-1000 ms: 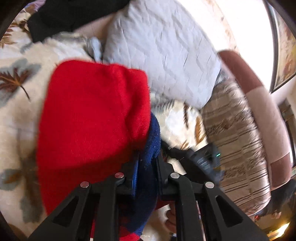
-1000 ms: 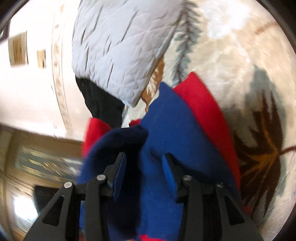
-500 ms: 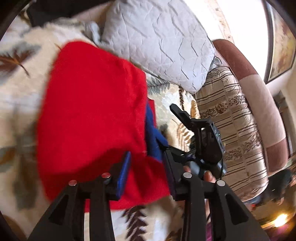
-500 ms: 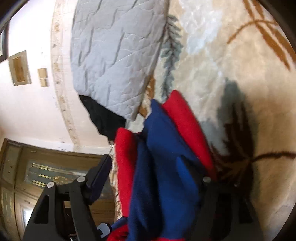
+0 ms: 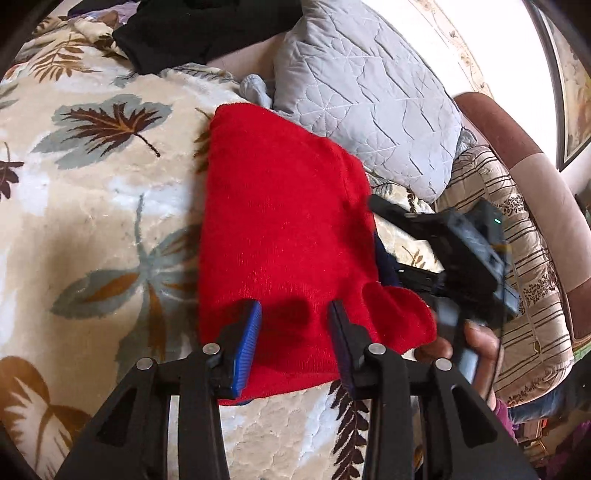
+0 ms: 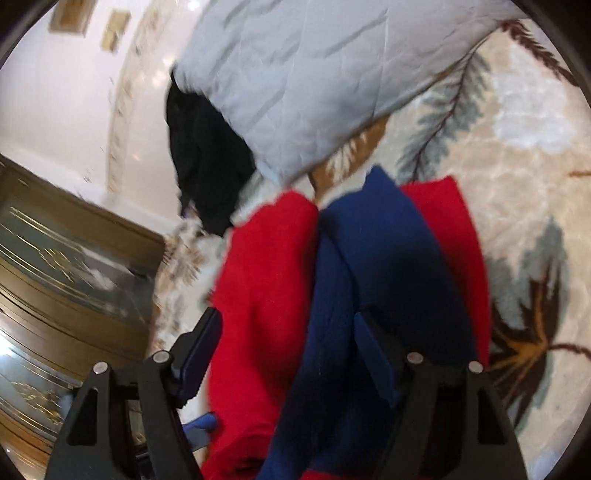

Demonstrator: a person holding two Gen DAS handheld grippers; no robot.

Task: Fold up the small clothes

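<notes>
A small red and navy knitted garment (image 5: 280, 229) lies folded on the leaf-patterned blanket (image 5: 92, 192), red side up. My left gripper (image 5: 293, 339) is open, its blue pads just above the garment's near edge, holding nothing. The right gripper's body (image 5: 465, 251) shows at the garment's right side, held by a hand. In the right wrist view the garment (image 6: 354, 295) shows red and navy layers stacked, and my right gripper (image 6: 284, 354) is open with the layers lying between its spread fingers.
A grey quilted pillow (image 5: 369, 99) lies just beyond the garment. A black cloth (image 5: 207, 29) lies at the far edge. A striped cushion (image 5: 517, 277) and sofa arm stand at the right. A wooden cabinet (image 6: 55, 277) shows at the left in the right wrist view.
Both grippers have opened and let go of the garment, which dropped flat on the blanket with the red side up. Both grippers have pulled back a little.
</notes>
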